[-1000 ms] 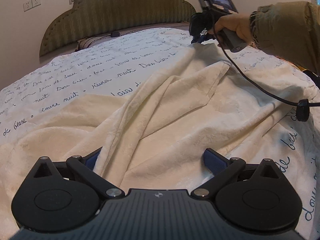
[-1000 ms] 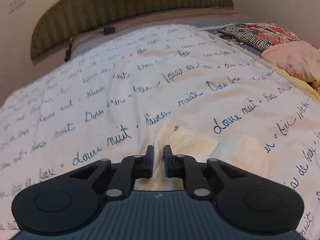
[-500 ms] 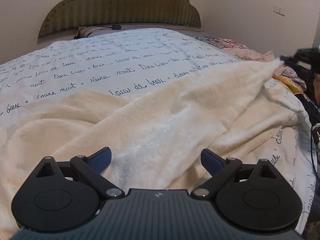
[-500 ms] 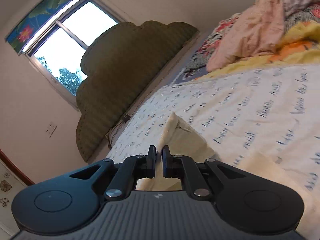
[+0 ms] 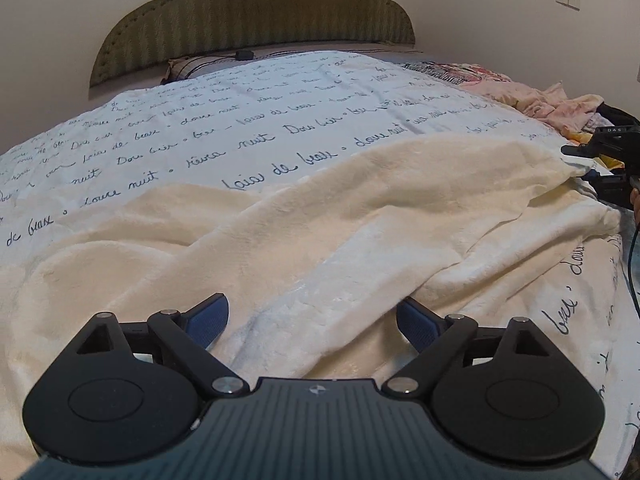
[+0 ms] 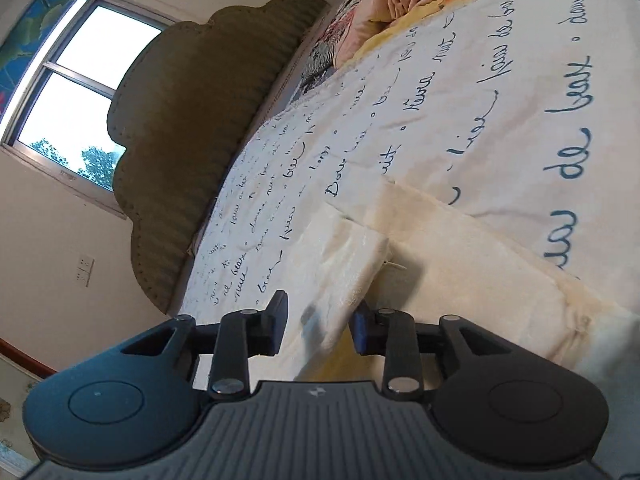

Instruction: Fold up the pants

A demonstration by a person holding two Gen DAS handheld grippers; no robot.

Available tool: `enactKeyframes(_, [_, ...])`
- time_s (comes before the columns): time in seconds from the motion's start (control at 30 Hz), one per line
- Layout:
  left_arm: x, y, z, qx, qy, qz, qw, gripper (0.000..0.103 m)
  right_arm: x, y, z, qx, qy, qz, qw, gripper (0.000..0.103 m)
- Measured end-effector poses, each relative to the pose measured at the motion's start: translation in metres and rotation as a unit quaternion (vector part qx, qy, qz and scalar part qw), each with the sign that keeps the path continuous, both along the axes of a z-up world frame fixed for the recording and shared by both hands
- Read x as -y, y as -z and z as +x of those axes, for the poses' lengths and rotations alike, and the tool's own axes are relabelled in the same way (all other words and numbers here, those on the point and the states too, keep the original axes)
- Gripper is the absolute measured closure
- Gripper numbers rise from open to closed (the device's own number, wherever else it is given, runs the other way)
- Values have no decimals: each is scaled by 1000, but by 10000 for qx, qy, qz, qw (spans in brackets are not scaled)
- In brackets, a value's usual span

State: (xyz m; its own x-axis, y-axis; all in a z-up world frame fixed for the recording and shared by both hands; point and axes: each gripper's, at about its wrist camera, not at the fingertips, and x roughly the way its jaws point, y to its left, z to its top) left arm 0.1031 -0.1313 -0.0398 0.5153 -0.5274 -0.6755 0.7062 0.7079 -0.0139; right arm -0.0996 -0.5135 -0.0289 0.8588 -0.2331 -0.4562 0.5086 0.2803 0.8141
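Note:
Cream fleece pants [image 5: 360, 216] lie spread across the bed, one leg folded over the other toward the right edge. My left gripper [image 5: 312, 320] is open, its blue pads on either side of a fold of the pants near the front. My right gripper [image 6: 320, 322] is open, tilted sideways, with the pants' leg end [image 6: 344, 256] lying loose between its fingers. The right gripper also shows at the far right of the left wrist view [image 5: 604, 168], by the leg end.
The bed has a white cover with blue script [image 5: 248, 120] and a green padded headboard [image 5: 256, 12]. A heap of pink and patterned clothes [image 5: 532, 96] lies at the bed's right side. A window [image 6: 72, 92] is on the wall.
My right gripper carried the leg end across to the right side of the bed, tilted over, and opened its jaws, letting go of the fabric. The left gripper stayed open.

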Motion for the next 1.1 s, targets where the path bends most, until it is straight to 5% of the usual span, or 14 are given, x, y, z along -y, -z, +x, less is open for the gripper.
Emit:
enactKeyframes(0.03, [-3,-2,2,-86,3,-74,9999,11,2,-5,10,29,-131,-17,9999,97])
enactKeyframes(0.17, [-8,-16,8,-500,93,-556,9972,11,6,-76,39,437,-352,-859,9947,98])
enactKeyframes(0.27, [-18,-37,15,-573,80,-1039,9929,10,-11,-150,31,1320,-472,-1792,9738,98])
enactKeyframes(0.33, [-27,-48,20,-614,70,-1307,9895,8,-22,-172,9,1397,-397,-2242,9637,98])
enactKeyframes(0.43, [-37,-52,31,-800,17,-1462,9860,4,-17,-143,-25,698,-185,-2025,9766,98])
enactKeyframes(0.53, [-32,-38,46,-1019,-161,-975,9899,6,6,-65,-42,-705,-194,-1111,9911,97])
enactKeyframes(0.63, [-28,-26,54,-1109,-242,-698,9911,7,9,-7,-59,-774,-101,-135,9969,97])
enactKeyframes(0.77, [-21,-28,49,-858,-233,-595,9943,6,6,-30,-44,-931,-273,-670,9930,97])
enactKeyframes(0.87, [-14,-28,46,-751,-177,-475,9959,6,2,-70,-37,-262,-349,-1260,9911,97])
enactKeyframes(0.93, [-10,-26,44,-812,-97,-449,9956,7,-8,-92,-35,-236,-395,-1768,9832,97])
enactKeyframes(1.0, [-9,-26,40,-782,-33,-449,9959,6,-7,-83,-35,-684,-426,-1733,9816,97])
enactKeyframes(1.1, [-9,-25,37,-738,46,-385,9965,6,1,-42,-45,-1932,-437,-1173,9731,87])
